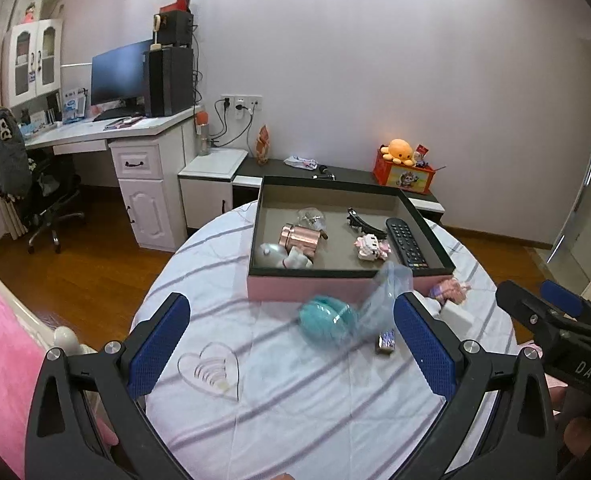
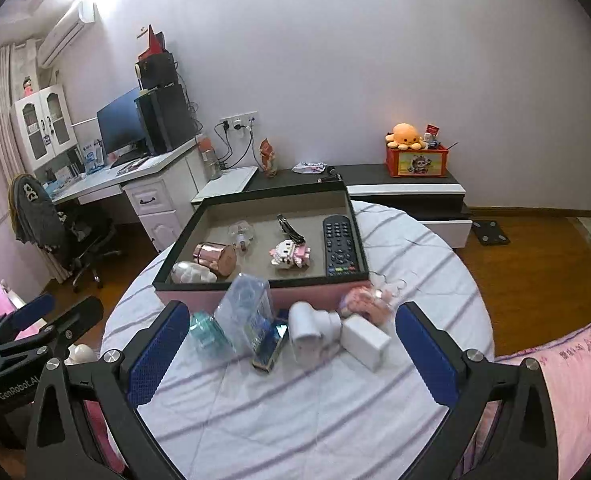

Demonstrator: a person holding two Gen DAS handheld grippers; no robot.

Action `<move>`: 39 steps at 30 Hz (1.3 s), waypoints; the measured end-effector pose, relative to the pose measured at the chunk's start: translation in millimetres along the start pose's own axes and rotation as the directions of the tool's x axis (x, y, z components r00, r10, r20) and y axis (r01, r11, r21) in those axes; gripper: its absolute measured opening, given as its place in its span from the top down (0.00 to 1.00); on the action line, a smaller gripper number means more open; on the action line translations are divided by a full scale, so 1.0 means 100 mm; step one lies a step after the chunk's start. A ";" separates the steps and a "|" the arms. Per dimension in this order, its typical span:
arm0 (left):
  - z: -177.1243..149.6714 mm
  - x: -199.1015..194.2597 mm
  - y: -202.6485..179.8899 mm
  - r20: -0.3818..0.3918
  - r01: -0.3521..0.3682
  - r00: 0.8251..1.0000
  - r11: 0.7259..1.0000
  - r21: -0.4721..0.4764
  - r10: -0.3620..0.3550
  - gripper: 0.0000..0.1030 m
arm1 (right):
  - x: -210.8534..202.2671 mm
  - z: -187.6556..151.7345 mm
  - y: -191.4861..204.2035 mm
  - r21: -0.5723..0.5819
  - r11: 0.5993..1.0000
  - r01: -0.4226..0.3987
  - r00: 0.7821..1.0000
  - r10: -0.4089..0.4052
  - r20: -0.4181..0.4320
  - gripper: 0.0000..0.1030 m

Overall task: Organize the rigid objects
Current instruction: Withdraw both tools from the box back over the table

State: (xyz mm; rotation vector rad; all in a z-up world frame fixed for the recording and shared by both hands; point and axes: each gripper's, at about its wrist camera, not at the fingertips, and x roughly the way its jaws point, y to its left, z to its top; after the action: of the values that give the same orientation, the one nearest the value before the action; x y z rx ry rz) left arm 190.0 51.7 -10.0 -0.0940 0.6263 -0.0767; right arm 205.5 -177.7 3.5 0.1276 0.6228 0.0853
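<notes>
A pink-walled box stands on the round striped table. It holds a black remote, a rose-gold cup, a hair clip and a pink brick toy. In front of it lie a teal round case, a clear plastic box, a small dark box, a white cylinder and a white block. My left gripper and right gripper both hover open short of these, holding nothing.
A clear heart-shaped piece lies on the tablecloth near the left. Pink bedding borders the table at the right. Behind are a white desk with a monitor, an office chair and a low cabinet bearing a red toy box.
</notes>
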 end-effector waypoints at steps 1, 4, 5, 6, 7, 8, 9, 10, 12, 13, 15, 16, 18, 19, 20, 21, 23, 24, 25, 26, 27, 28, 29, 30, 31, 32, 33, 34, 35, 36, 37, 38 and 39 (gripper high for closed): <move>-0.03 -0.02 -0.01 0.000 0.002 1.000 1.000 -0.002 -0.002 0.00 | -0.04 -0.03 -0.01 0.002 1.000 0.002 1.000 -0.002 0.002 0.00; -0.10 -0.11 -0.02 0.006 -0.001 1.000 1.000 -0.004 0.001 0.00 | -0.13 -0.09 -0.04 0.007 1.000 0.004 1.000 -0.004 0.006 0.00; -0.12 -0.13 -0.03 0.007 -0.001 1.000 1.000 -0.005 0.001 0.00 | -0.16 -0.10 -0.05 0.008 1.000 0.003 1.000 -0.003 0.008 0.00; -0.14 -0.15 -0.03 0.006 0.002 1.000 1.000 -0.006 -0.002 0.00 | -0.20 -0.14 -0.05 0.009 1.000 0.002 1.000 -0.002 0.011 0.00; -0.17 -0.18 -0.04 0.005 0.004 1.000 1.000 -0.007 -0.004 0.00 | -0.23 -0.15 -0.05 0.009 1.000 0.001 1.000 -0.001 0.014 0.00; -0.20 -0.20 -0.04 0.006 0.005 1.000 1.000 -0.007 -0.005 0.00 | -0.25 -0.17 -0.05 0.008 1.000 -0.002 1.000 0.002 0.015 0.00; -0.23 -0.23 -0.05 0.005 0.007 1.000 1.000 -0.007 -0.007 0.00 | -0.28 -0.20 -0.05 0.007 1.000 -0.012 1.000 0.012 0.015 0.00; -0.25 -0.25 -0.06 0.005 0.009 1.000 1.000 -0.008 -0.009 0.00 | -0.30 -0.23 -0.04 0.008 1.000 -0.018 1.000 0.018 0.014 0.00; -0.28 -0.29 -0.07 0.008 0.015 1.000 1.000 -0.003 -0.015 0.00 | -0.34 -0.27 -0.03 0.004 1.000 -0.022 1.000 0.022 0.018 0.00; -0.29 -0.30 -0.08 0.009 0.013 1.000 1.000 0.002 -0.013 0.00 | -0.36 -0.28 -0.03 0.002 1.000 -0.019 1.000 0.019 0.019 0.00; -0.32 -0.31 -0.08 0.004 0.012 1.000 1.000 0.005 -0.012 0.00 | -0.38 -0.30 -0.05 0.001 1.000 -0.018 1.000 0.018 0.015 0.00; -0.32 -0.31 -0.08 0.001 0.014 1.000 1.000 0.002 -0.014 0.00 | -0.38 -0.30 -0.06 0.003 1.000 -0.017 1.000 0.017 0.014 0.00; -0.32 -0.31 -0.06 0.002 0.015 1.000 1.000 -0.001 -0.015 0.00 | -0.39 -0.30 -0.08 0.010 1.000 -0.013 1.000 0.013 0.014 0.00; -0.33 -0.31 -0.05 0.002 0.016 1.000 1.000 -0.003 -0.016 0.00 | -0.39 -0.30 -0.09 0.011 1.000 -0.013 1.000 0.013 0.014 0.00; -0.32 -0.30 -0.05 0.002 0.016 1.000 1.000 -0.004 -0.016 0.00 | -0.39 -0.30 -0.09 0.011 1.000 -0.012 1.000 0.012 0.014 0.00; -0.33 -0.31 -0.05 0.002 0.016 1.000 1.000 -0.003 -0.016 0.00 | -0.39 -0.30 -0.09 0.011 1.000 -0.008 1.000 0.008 0.012 0.00; -0.33 -0.30 -0.04 -0.002 0.018 1.000 1.000 -0.002 -0.018 0.00 | -0.37 -0.29 -0.10 0.009 1.000 -0.007 1.000 0.007 0.008 0.00; -0.34 -0.29 -0.05 -0.004 0.020 1.000 1.000 -0.001 -0.020 0.00 | -0.37 -0.29 -0.10 0.009 1.000 -0.007 1.000 0.007 0.005 0.00; -0.35 -0.27 -0.05 -0.006 0.021 1.000 1.000 0.000 -0.021 0.00 | -0.35 -0.29 -0.10 0.006 1.000 -0.006 1.000 0.006 0.002 0.00; -0.35 -0.26 -0.05 -0.010 0.023 1.000 1.000 0.002 -0.023 0.00 | -0.34 -0.29 -0.09 0.002 1.000 -0.004 1.000 0.004 -0.003 0.00; -0.35 -0.23 -0.06 -0.015 0.023 1.000 1.000 0.004 -0.023 0.00 | -0.32 -0.30 -0.09 -0.002 1.000 0.000 1.000 0.000 -0.007 0.00; -0.36 -0.20 -0.07 -0.022 0.022 1.000 1.000 0.006 -0.022 0.00 | -0.30 -0.30 -0.10 -0.006 1.000 0.003 1.000 -0.003 -0.012 0.00; -0.37 -0.16 -0.07 -0.028 0.022 0.999 1.000 0.008 -0.021 0.00 | -0.27 -0.30 -0.11 -0.010 1.000 0.007 1.000 -0.007 -0.018 0.00; -0.37 -0.11 -0.08 -0.033 0.021 0.999 1.000 0.009 -0.020 0.00 | -0.23 -0.31 -0.14 -0.011 1.000 0.017 0.999 -0.017 -0.027 0.00; -0.38 -0.05 -0.09 -0.042 0.021 0.999 1.000 0.014 -0.020 0.00 | -0.17 -0.31 -0.19 -0.005 1.000 0.028 0.999 -0.028 -0.041 0.00; -0.39 0.00 -0.09 -0.051 0.021 0.999 1.000 0.018 -0.020 0.00 | -0.12 -0.32 -0.23 -0.001 0.999 0.033 0.998 -0.033 -0.054 0.00; -0.40 0.08 -0.10 -0.064 0.019 0.998 1.000 0.023 -0.018 0.00 | -0.03 -0.34 -0.30 0.004 0.999 0.039 0.996 -0.038 -0.077 0.00; -0.42 0.14 -0.11 -0.073 0.016 0.997 1.000 0.026 -0.015 0.00 | 0.04 -0.35 -0.34 0.008 0.999 0.045 0.995 -0.044 -0.095 0.00; -0.43 0.22 -0.11 -0.082 0.016 0.997 0.999 0.028 -0.013 0.00 | 0.09 -0.36 -0.38 0.010 0.999 0.052 0.993 -0.051 -0.109 0.00; -0.44 0.30 -0.11 -0.095 0.016 0.995 0.999 0.029 -0.013 0.00 | 0.15 -0.37 -0.42 0.010 0.998 0.058 0.991 -0.056 -0.122 0.00; -0.45 0.39 -0.11 -0.111 0.014 0.994 1.000 0.028 -0.011 0.00 | 0.20 -0.38 -0.44 0.008 0.998 0.063 0.989 -0.061 -0.133 0.00; -0.46 0.48 -0.11 -0.126 0.014 0.992 1.000 0.025 -0.010 0.00 | 0.26 -0.39 -0.48 0.007 0.997 0.072 0.986 -0.071 -0.148 0.00; -0.47 0.57 -0.11 -0.139 0.013 0.990 1.000 0.021 -0.010 0.00 | 0.32 -0.41 -0.51 0.007 0.997 0.079 0.984 -0.076 -0.161 0.00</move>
State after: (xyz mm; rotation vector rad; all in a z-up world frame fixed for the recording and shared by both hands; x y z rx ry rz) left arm 208.3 32.2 -79.9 -0.0715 0.7643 -0.1020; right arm 209.6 -220.2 -55.2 0.1103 0.7884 0.0160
